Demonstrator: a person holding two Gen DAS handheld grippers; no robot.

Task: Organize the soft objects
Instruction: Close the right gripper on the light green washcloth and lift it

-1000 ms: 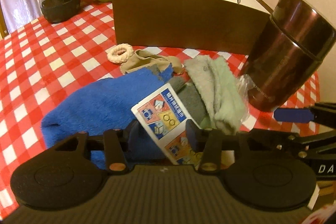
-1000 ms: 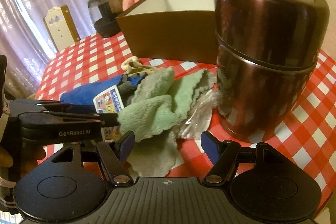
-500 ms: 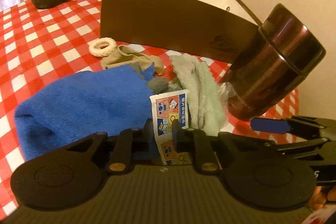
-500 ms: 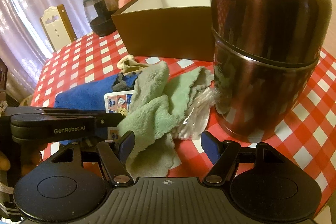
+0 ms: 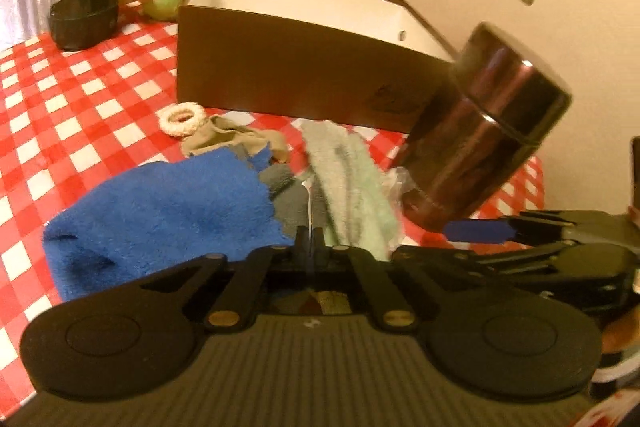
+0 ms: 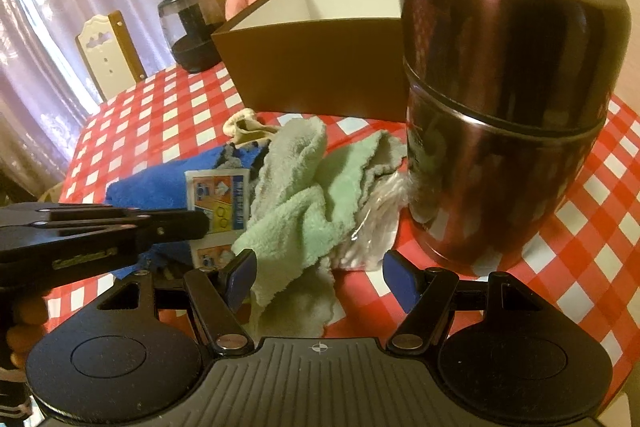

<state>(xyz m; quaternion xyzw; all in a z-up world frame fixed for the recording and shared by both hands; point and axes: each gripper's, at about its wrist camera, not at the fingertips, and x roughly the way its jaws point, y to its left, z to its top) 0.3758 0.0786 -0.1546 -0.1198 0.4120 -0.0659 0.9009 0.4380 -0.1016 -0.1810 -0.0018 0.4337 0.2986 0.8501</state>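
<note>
My left tool (image 5: 309, 239) has just closed and is clamped on the printed card (image 6: 218, 201) of the blue cloth (image 5: 160, 211) on the counter (image 5: 60, 115), my right tool (image 6: 318, 277) stands apart over the green cloth (image 6: 320, 203); next, I judge, a lift toward the brown box (image 5: 304, 71).

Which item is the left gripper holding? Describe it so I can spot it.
Start at the big brown box; the cloth pile lies in front. Between the blue towel and green towel is a printed card, pinched in the left gripper. It is the pile's only stiff, pictured thing.
</note>
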